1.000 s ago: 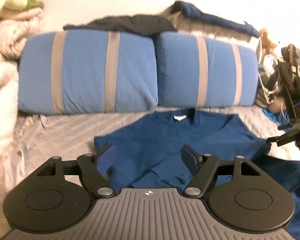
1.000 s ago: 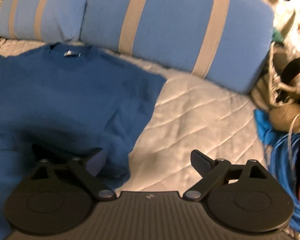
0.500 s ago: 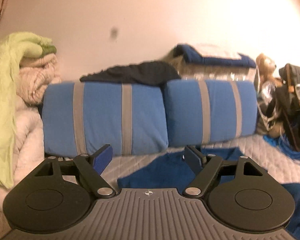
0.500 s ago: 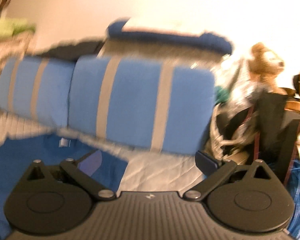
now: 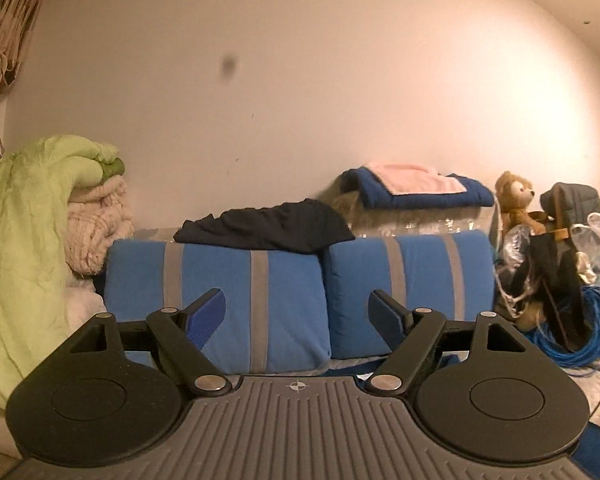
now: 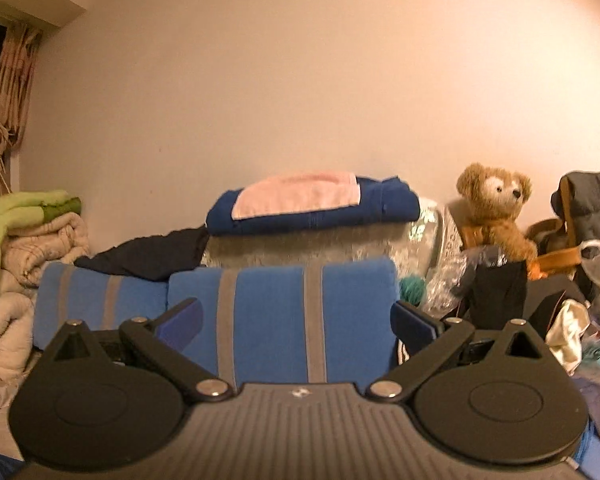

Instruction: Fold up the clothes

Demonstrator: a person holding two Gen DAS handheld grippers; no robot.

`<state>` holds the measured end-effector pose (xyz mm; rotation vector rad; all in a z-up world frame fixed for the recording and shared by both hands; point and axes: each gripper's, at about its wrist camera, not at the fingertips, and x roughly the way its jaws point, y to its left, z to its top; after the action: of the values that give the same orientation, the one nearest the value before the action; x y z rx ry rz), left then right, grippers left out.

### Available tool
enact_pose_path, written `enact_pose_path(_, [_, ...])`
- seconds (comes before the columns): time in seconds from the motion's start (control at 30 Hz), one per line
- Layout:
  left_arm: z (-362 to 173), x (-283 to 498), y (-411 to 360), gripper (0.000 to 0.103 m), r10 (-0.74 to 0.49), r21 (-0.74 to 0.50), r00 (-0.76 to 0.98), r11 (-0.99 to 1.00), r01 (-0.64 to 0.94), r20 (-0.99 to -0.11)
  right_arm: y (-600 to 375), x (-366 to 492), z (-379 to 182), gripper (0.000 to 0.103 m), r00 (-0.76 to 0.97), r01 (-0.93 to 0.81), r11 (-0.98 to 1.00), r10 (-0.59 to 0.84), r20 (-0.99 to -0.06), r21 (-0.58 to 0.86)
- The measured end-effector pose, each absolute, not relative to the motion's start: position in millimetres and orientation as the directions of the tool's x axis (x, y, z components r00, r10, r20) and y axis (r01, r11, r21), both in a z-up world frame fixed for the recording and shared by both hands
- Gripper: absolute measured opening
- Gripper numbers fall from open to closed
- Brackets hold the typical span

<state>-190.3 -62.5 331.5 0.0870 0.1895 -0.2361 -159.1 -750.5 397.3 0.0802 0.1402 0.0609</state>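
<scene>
My left gripper is open with nothing between its blue pads, held up level and facing the pillows. Of the blue sweater, only a dark blue strip shows under the pillow edge, plus a corner at the lower right. My right gripper is also open and empty, facing the same pillows. In the right wrist view a scrap of the blue sweater peeks out at the bottom right. The rest of it is hidden below both gripper bodies.
Two blue pillows with grey stripes stand against the wall, a black garment draped on them. Behind lie a folded blue and pink stack, a teddy bear, bags and a blue cable coil. Piled blankets sit on the left.
Both grippers have risen and tilted up from the spread blue sweater to face the pillows and wall. The sweater has dropped almost out of view. Both stay open and empty.
</scene>
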Motion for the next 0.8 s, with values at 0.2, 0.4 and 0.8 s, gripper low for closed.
enact_pose_path(0.2, [343.5, -230.2, -54.1, 0.079, -0.230, 0.076, 0.944, 0.964, 0.254, -0.237, -762.6, -205.8, 418.8, 0.103, 0.991, -0.025, 1.000, 0.027, -0.133, 0.015])
enact_pose_path(0.4, [320.3, -252.5, -52.0, 0.079, -0.172, 0.114, 0.926, 0.969, 0.221, -0.337, -771.8, -240.1, 400.3, 0.103, 0.980, -0.033, 0.999, 0.032, -0.197, -0.003])
enact_pose_path(0.8, [180.5, -220.1, -43.9, 0.079, -0.326, -0.227, 0.773, 0.944, 0.238, -0.545, -745.3, -220.6, 280.1, 0.103, 0.918, -0.089, 0.992, 0.115, -0.379, 0.085])
